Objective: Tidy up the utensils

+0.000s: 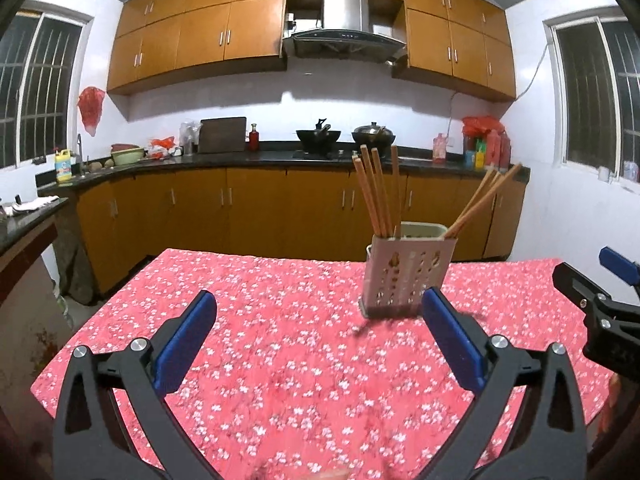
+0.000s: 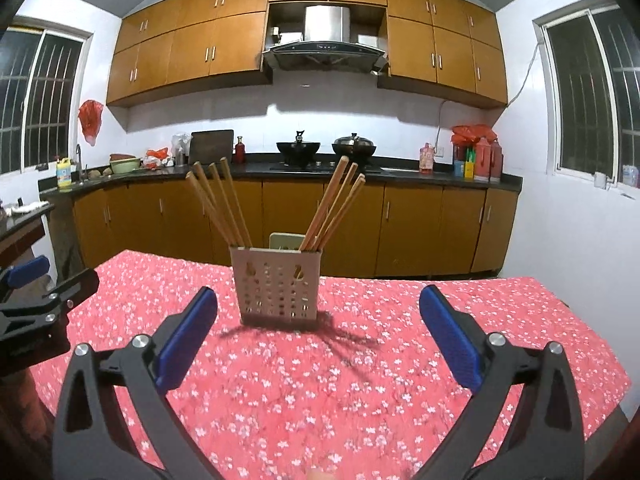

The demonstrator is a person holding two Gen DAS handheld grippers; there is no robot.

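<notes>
A white perforated utensil holder (image 1: pixel 406 276) stands upright on the table with the red floral cloth (image 1: pixel 280 340). Several wooden chopsticks (image 1: pixel 376 192) stick out of it, one bunch leaning left and one leaning right. The holder also shows in the right wrist view (image 2: pixel 278 286) with its chopsticks (image 2: pixel 332 208). My left gripper (image 1: pixel 320 320) is open and empty, short of the holder and to its left. My right gripper (image 2: pixel 318 320) is open and empty, facing the holder from the near side. Each gripper shows at the edge of the other's view.
The table's far edge (image 2: pixel 400 278) lies just behind the holder. Beyond it are brown kitchen cabinets (image 1: pixel 256 208), a dark counter with woks (image 1: pixel 320 136) and bottles (image 1: pixel 490 148). A side counter (image 1: pixel 24 220) stands at the left.
</notes>
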